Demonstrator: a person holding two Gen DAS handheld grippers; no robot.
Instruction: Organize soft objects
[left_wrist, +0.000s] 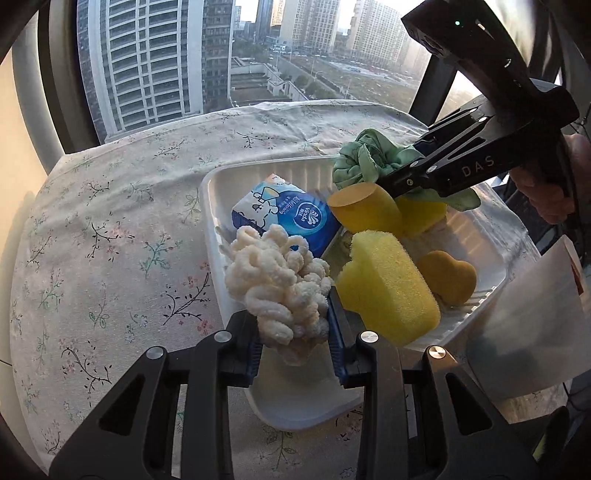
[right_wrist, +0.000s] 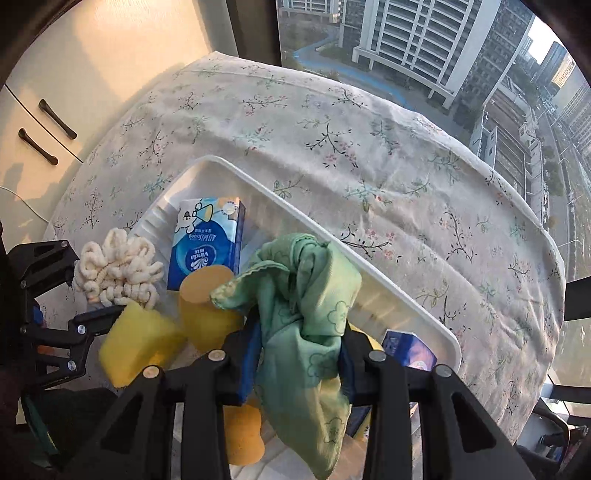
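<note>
A white tray (left_wrist: 214, 192) on the floral cloth holds a blue Vinda tissue pack (left_wrist: 291, 218), an orange round sponge (left_wrist: 364, 208), a yellow sponge (left_wrist: 388, 288) and a small orange heart sponge (left_wrist: 448, 277). My left gripper (left_wrist: 295, 343) is shut on a cream chenille scrubber (left_wrist: 273, 280) over the tray's near left edge. My right gripper (right_wrist: 301, 350) is shut on a green cloth (right_wrist: 306, 295) above the tray (right_wrist: 406, 306); the cloth also shows in the left wrist view (left_wrist: 364, 160). The scrubber (right_wrist: 118, 269) and tissue pack (right_wrist: 207, 240) also show in the right wrist view.
The table has a floral cloth (left_wrist: 110, 229) and stands by a window over city buildings. A second small blue tissue pack (right_wrist: 408, 350) lies in the tray's right corner. White cupboard doors with black handles (right_wrist: 48, 129) stand to the left. A white paper sheet (left_wrist: 528, 332) is at the right.
</note>
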